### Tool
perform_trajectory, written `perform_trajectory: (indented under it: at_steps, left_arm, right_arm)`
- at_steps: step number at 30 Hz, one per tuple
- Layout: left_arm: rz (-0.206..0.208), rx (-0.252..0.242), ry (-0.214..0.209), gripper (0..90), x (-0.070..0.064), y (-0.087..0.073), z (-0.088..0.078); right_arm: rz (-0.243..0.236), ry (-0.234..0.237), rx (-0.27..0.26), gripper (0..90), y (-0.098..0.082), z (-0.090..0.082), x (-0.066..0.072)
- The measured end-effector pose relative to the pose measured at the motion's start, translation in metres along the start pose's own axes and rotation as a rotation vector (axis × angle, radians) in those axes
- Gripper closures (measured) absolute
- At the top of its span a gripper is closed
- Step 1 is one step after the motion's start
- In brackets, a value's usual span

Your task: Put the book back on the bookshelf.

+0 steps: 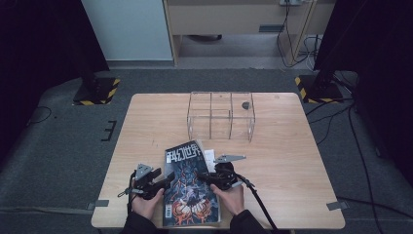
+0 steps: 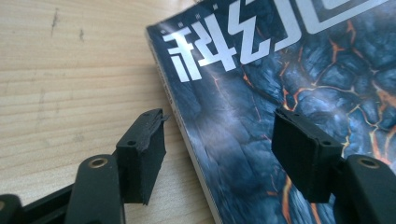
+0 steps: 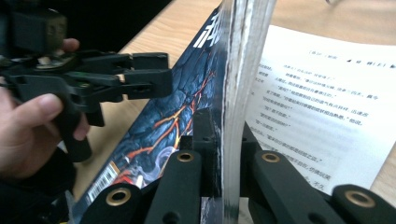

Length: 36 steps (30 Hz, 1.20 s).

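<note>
Magazine (image 1: 191, 185) cover reads 科幻世界; right gripper (image 3: 223, 140) fingers clenched on its edge; left gripper (image 2: 224, 154) fingers released.

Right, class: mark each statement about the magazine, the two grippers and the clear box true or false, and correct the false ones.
1. The right gripper is clamped on the magazine. True.
2. The left gripper grips the magazine. False: its jaws stand open, one over the cover and one over the table.
3. The magazine cover is dark with orange cracks. True.
4. The magazine stands inside the clear box. False: it lies nearer the person, the box behind it.
5. A printed white page shows beside the clamped edge. True.
</note>
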<state>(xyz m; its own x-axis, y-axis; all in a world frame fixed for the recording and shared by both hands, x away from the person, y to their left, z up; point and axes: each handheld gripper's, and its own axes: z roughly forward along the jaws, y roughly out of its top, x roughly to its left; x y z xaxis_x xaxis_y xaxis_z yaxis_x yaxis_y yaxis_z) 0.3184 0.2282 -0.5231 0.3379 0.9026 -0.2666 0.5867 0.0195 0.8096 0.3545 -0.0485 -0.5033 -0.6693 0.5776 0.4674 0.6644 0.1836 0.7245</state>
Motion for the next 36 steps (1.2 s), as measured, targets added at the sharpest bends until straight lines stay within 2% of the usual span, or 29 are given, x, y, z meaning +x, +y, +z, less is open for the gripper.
perform_trajectory:
  at_steps: [5,6,7,16,24,27,31,36]
  left_arm:
    - [-0.025,-0.056,-0.039,32.9,0.000,0.004,-0.011]
    - [-0.025,-0.056,-0.039,32.6,0.000,0.004,-0.011]
    - [-0.026,-0.065,-0.042,32.6,0.000,0.005,-0.012]
    - [-0.032,-0.061,-0.071,30.6,0.002,0.007,-0.012]
    - [-0.052,-0.054,-0.142,27.5,-0.002,0.006,-0.011]
    - [-0.060,-0.051,-0.184,26.4,-0.004,0.006,-0.009]
    - [-0.049,-0.043,-0.198,24.1,-0.006,0.005,-0.005]
    - [-0.056,-0.032,-0.218,24.1,-0.006,0.004,0.000]
  right_arm:
    - [-0.067,0.021,-0.035,85.2,0.006,-0.009,0.014]
    - [-0.067,0.021,-0.035,85.2,0.006,-0.009,0.014]
    - [-0.087,0.026,-0.043,85.2,0.007,-0.011,0.017]
    - [-0.133,0.034,-0.064,85.3,0.007,-0.017,0.022]
    - [-0.191,0.039,-0.093,85.3,0.010,-0.023,0.025]
    - [-0.203,0.040,-0.102,85.4,0.010,-0.025,0.025]
    - [-0.203,0.045,-0.103,85.3,0.009,-0.027,0.024]
    - [-0.194,0.044,-0.099,85.3,0.008,-0.027,0.020]
